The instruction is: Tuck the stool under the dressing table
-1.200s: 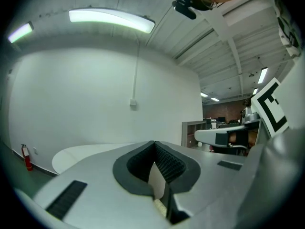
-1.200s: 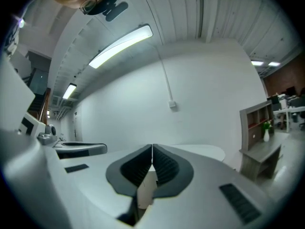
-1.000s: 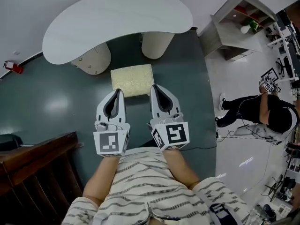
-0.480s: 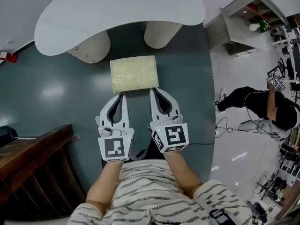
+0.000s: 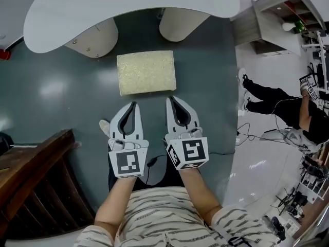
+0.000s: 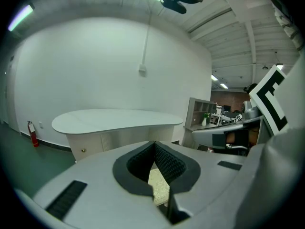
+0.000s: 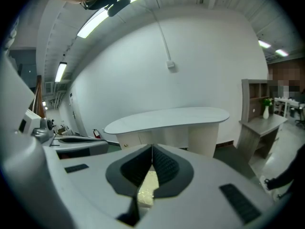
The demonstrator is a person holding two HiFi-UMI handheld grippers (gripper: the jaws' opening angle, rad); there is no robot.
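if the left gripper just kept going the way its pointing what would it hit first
Most likely the pale yellow rectangular cushioned stool: the shut left gripper points at its near edge, left of centre. Whether it meets the side or skims over the top is hard to judge.

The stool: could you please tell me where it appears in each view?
Head view: stool upper centre, on the floor.
Left gripper view: stool, pale sliver low centre under the jaws.
Right gripper view: stool, pale sliver low centre under the jaws.
Shared landmark: the white dressing table behind it.
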